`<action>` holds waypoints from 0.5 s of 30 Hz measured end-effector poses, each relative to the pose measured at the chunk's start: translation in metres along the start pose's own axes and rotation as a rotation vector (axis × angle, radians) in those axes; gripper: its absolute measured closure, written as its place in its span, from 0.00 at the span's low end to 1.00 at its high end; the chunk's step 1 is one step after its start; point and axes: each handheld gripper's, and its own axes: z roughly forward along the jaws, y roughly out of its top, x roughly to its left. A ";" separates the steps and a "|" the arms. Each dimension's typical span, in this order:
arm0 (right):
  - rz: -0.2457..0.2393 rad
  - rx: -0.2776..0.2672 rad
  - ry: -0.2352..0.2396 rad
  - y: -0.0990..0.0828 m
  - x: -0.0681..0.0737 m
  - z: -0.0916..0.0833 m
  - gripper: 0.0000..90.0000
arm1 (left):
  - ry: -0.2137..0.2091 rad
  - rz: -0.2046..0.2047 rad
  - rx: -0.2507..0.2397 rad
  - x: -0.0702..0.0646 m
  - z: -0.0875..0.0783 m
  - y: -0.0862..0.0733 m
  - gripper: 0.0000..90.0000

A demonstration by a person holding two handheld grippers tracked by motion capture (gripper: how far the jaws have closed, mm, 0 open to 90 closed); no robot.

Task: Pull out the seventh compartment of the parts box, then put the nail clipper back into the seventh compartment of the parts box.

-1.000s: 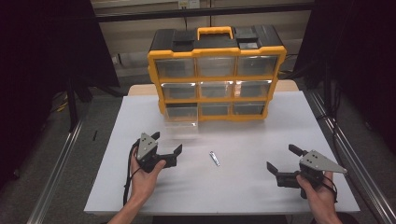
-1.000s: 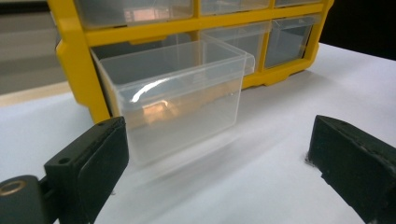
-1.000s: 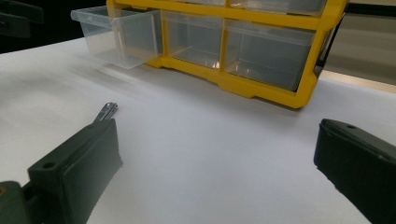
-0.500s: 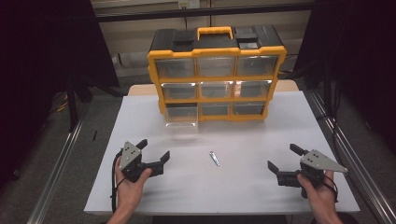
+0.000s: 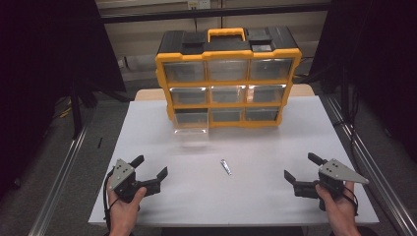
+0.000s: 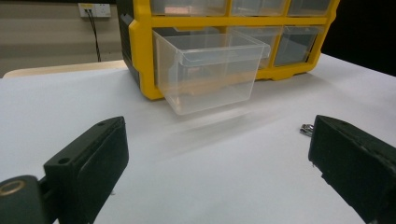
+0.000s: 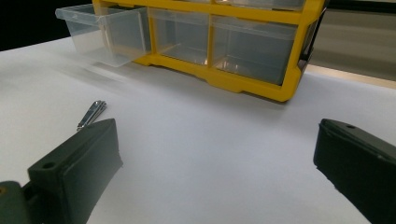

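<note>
Fingers of both grippers spread apart (holding nothing), nail clipper between them.

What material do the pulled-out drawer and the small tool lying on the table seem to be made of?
The drawer looks like clear, glossy plastic: the cabinet frame shows through its walls. The small tool, probably a nail clipper, seems polished metal: silvery with bright highlights.

Small metal nail clipper, shiny silver, lying flat on the white table about midway between both sides, well apart from everything. Clear plastic drawer pulled out from the bottom-left slot of the yellow organizer, sticking out over the tabletop, looks empty.
</note>
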 end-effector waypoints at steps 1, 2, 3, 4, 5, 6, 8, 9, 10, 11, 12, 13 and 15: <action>-0.005 0.000 -0.001 0.000 -0.001 0.000 0.00 | 0.000 -0.004 -0.007 0.000 0.000 0.000 0.05; -0.003 -0.002 -0.003 0.000 -0.001 0.000 0.00 | 0.003 0.002 -0.003 0.001 -0.001 0.000 0.05; -0.004 0.000 -0.003 0.000 -0.001 0.000 0.00 | 0.005 0.002 -0.004 0.001 -0.001 0.000 0.05; -0.004 -0.002 -0.003 0.000 -0.001 0.000 0.00 | 0.005 0.004 -0.004 0.002 -0.001 0.001 0.05; -0.008 0.000 0.003 0.000 -0.001 0.001 0.00 | 0.001 0.005 -0.003 0.002 -0.001 0.001 0.05; -0.009 0.000 0.004 0.000 0.000 0.001 0.00 | 0.003 0.002 -0.005 0.002 -0.001 0.002 0.05; -0.015 0.001 0.010 0.000 0.000 0.002 0.00 | -0.010 0.018 0.003 0.004 -0.002 0.005 0.06; -0.013 0.003 0.012 0.000 0.000 0.002 0.00 | -0.019 0.015 0.000 0.003 -0.001 0.006 0.06; -0.012 0.003 0.011 0.000 0.000 0.002 0.00 | -0.029 0.014 0.006 0.004 0.000 0.006 0.06; -0.005 0.006 0.010 0.001 0.000 0.002 0.00 | -0.038 0.027 0.024 0.005 0.000 0.007 0.06; -0.007 0.001 0.006 0.001 0.000 0.003 0.00 | -0.043 0.035 0.036 0.006 0.000 0.007 0.06; -0.006 0.002 0.005 0.001 0.000 0.003 0.00 | -0.033 0.046 0.048 0.006 0.000 0.008 0.07; -0.007 0.000 0.002 0.001 0.000 0.003 0.00 | -0.057 0.040 0.049 0.008 0.002 0.009 0.07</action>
